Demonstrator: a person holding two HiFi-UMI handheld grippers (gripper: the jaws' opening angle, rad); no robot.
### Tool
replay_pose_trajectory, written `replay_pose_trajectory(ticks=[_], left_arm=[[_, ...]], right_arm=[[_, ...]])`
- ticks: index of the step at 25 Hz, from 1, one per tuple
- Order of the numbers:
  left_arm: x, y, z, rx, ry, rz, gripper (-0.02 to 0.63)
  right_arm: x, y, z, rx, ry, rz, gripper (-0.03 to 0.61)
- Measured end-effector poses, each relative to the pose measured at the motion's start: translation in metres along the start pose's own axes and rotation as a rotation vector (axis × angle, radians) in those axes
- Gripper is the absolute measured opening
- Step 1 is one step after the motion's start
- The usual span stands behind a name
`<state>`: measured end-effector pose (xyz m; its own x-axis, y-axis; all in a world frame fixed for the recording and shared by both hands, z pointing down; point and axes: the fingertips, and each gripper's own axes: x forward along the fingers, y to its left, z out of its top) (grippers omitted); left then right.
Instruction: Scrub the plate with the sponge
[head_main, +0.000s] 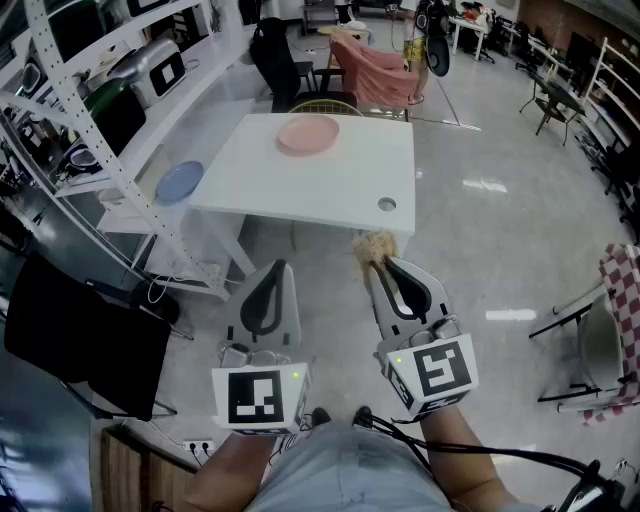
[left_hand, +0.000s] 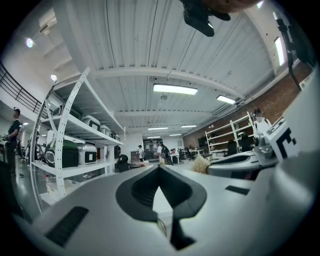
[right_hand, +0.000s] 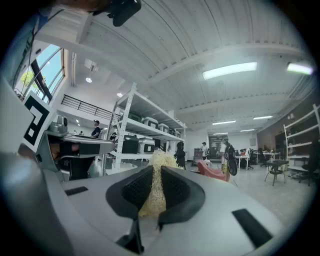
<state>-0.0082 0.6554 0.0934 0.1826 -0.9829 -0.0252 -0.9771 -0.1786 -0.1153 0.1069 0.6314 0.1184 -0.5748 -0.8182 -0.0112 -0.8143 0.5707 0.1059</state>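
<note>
Short of the table (head_main: 340, 190), the right gripper (head_main: 379, 263) pinches one fibrous sponge (head_main: 371, 246) tight between its jaws. The left gripper (head_main: 279, 264) is closed on nothing. Two plates: a pink plate (head_main: 308, 133) on the table, a blue plate (head_main: 180, 182) on the shelving (head_main: 120, 165) beside it.

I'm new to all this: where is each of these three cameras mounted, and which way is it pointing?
Head view: on the person's head, looking steeply down at the white table with the pink plate; both forearms, left gripper and right gripper show.
Left gripper view: on the left gripper, looking along its shut, empty jaws toward shelves.
Right gripper view: on the right gripper, looking along jaws shut on the sponge.
Shared: all three views show the sponge.
</note>
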Motion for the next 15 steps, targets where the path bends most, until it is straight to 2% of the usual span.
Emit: replay_pose_trajectory(ticks=[15], left_arm=[[0.011, -0.030, -0.004, 0.007, 0.009, 0.013, 0.012]], right_arm=[[-0.010, -0.026, -0.008, 0.015, -0.009, 0.024, 0.057]])
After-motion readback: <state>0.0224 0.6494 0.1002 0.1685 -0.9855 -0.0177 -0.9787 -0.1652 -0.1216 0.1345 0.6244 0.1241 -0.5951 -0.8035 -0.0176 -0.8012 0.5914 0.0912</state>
